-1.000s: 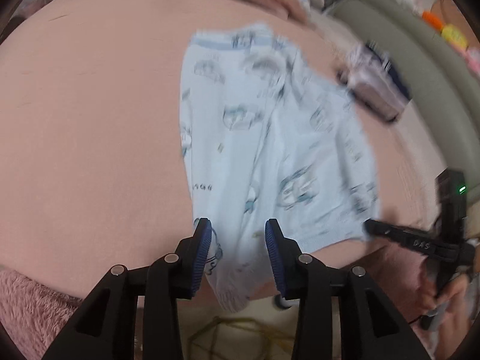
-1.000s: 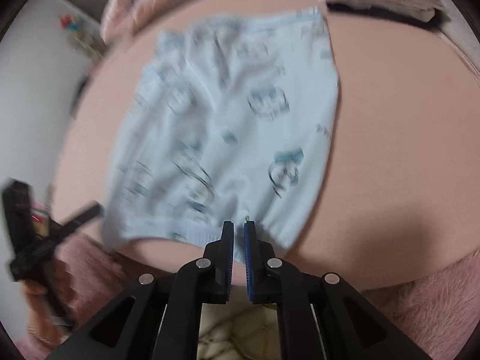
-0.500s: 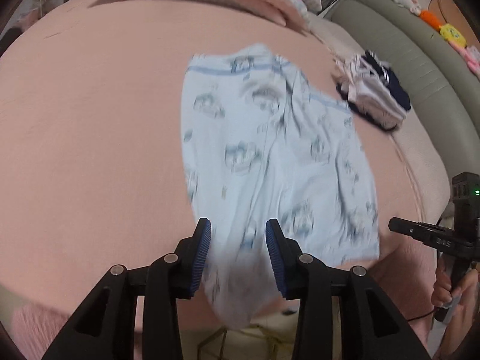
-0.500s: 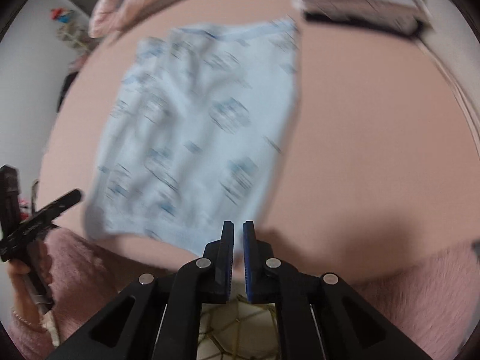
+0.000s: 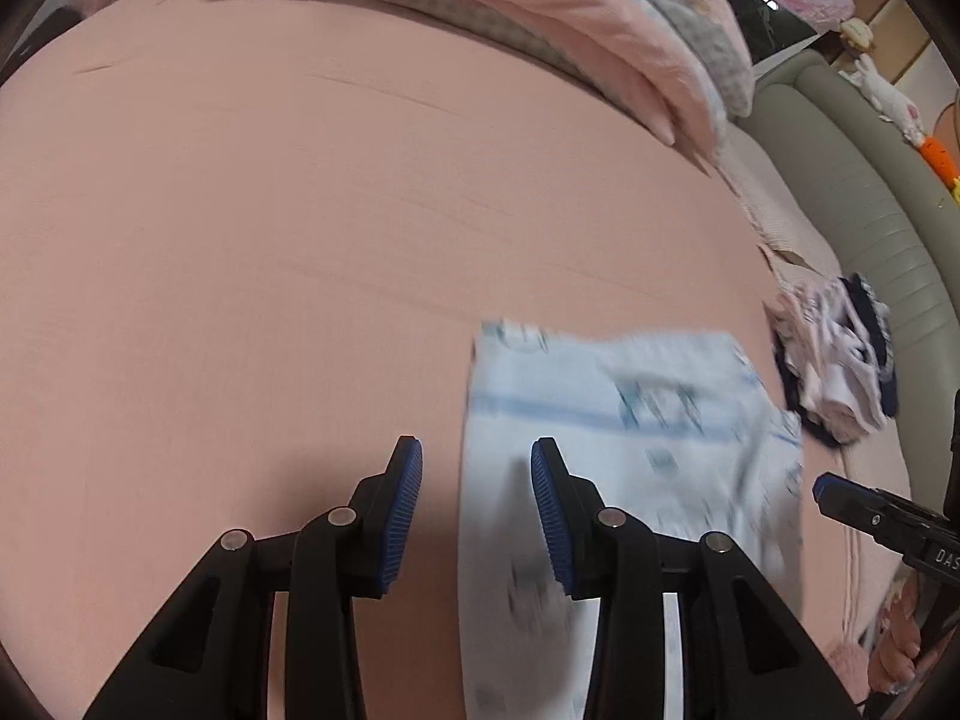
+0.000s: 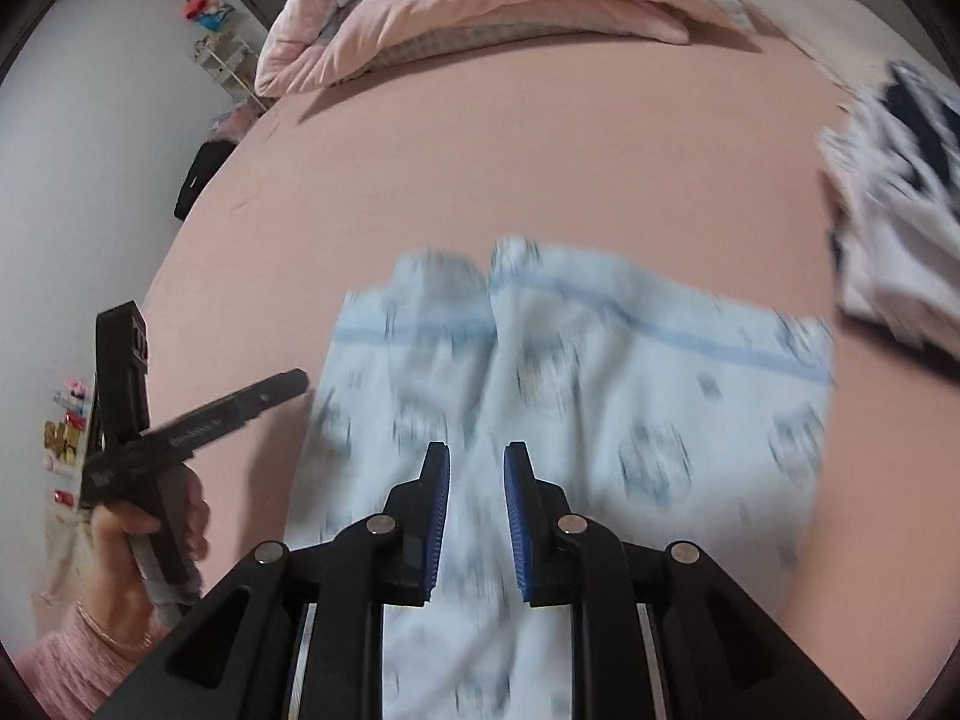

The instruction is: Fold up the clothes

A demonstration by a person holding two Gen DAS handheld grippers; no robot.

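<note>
Lying on the pink bedsheet (image 5: 252, 228), the pale blue printed garment (image 6: 600, 396) is spread flat, its blue-striped band toward the far side. Print is blurred; motifs cannot be made out.

Left gripper (image 5: 476, 501): jaws apart, blue pads clear of the cloth. The garment's left edge runs between them in the left wrist view, yet neither pad presses on it. From the right wrist view this gripper (image 6: 288, 385) sits just left of the garment, held by a hand (image 6: 141, 531) in a pink sleeve (image 6: 66, 660).

Right gripper (image 6: 477, 519): jaws have just been opening, now a narrow gap, cloth below them but no fold pinched between the pads.

Stack of folded clothes (image 5: 840, 360), white and navy, lies near the garment's right side. Bunched pink quilt (image 6: 480, 6) at the far end of the bed. Grey-green padded bed surround (image 5: 870, 192) on the right.
</note>
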